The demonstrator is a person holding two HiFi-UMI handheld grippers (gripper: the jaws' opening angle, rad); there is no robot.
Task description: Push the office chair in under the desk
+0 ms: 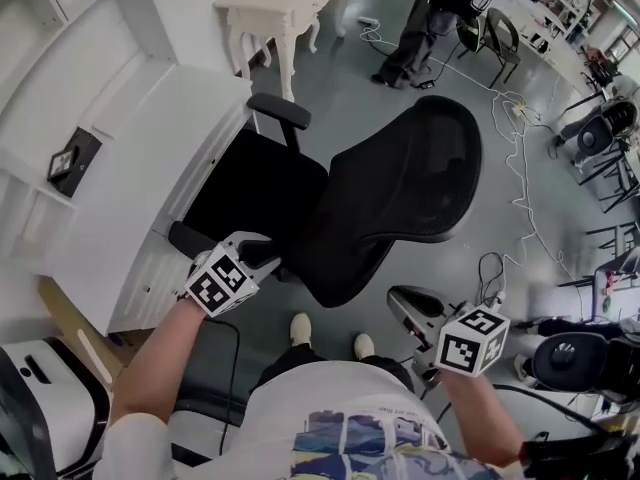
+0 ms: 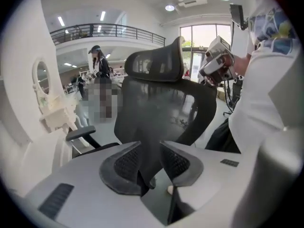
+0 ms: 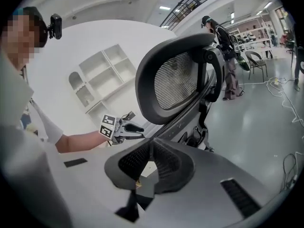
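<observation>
**Q:** Left claw [image 2: 151, 148], lower centre of its own view: how do we read it?

**A:** We read it as pinching. Its two pads stand a little apart, and a dark strip of the chair [image 1: 400, 183] fills the gap between them. We cannot tell which part of the chair's back that strip is. In the head view this claw lies at lower left, against the lower edge of the back and just beside the near armrest [image 1: 190, 238].

**Q:** And the right claw [image 3: 151, 147]?

**A:** Its pads are pressed together at the tips, with nothing between them. In the head view we find it at lower right, apart from the chair, with its marker cube [image 1: 472, 340] facing up.

**Q:** Where do we place the chair?

**A:** At the centre of the head view. Its black seat [image 1: 255, 193] lies just beside the edge of the white desk [image 1: 150, 138], which fills the left of the frame. The mesh back leans toward frame right, over the grey floor [image 1: 350, 78]. The far armrest [image 1: 280, 111] sits near the desk's upper corner.

**Q:** What else do we label?

**A:** Our shoes [image 1: 300, 326] at bottom centre, just below the back. We also label a white carved table [image 1: 275, 8] at top centre and a person [image 1: 415, 38] standing at upper right, near the cables [image 1: 520, 138].
</observation>
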